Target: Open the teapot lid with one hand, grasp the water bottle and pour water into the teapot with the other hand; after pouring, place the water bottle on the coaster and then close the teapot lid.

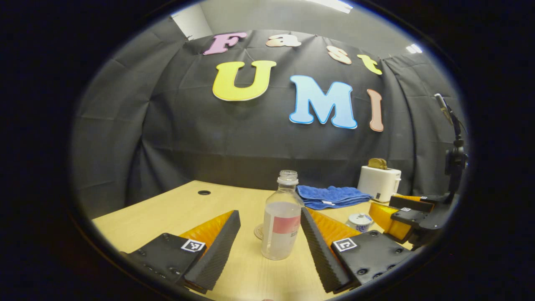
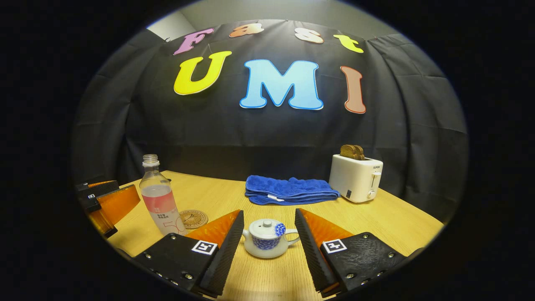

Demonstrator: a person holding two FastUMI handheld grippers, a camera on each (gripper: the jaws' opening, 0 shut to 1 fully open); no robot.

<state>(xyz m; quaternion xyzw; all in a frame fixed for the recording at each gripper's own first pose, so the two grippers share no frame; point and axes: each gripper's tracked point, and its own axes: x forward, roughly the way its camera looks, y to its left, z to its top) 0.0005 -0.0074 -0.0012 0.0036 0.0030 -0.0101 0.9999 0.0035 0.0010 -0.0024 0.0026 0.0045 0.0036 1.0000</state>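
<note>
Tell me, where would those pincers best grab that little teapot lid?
Probably by the small round knob on top of the teapot lid, coming straight down from above. The teapot stands upright between the right gripper's open fingers, and the knob is the one raised, narrow part; the lid itself is low and domed.

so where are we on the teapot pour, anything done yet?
Nothing done yet. The teapot has its lid on, framed by the open right gripper. The water bottle stands uncapped on the table between the open left gripper fingers, ungrasped, coaster bare. Left: lift lid, grasp, pour, park bottle, close.
</note>
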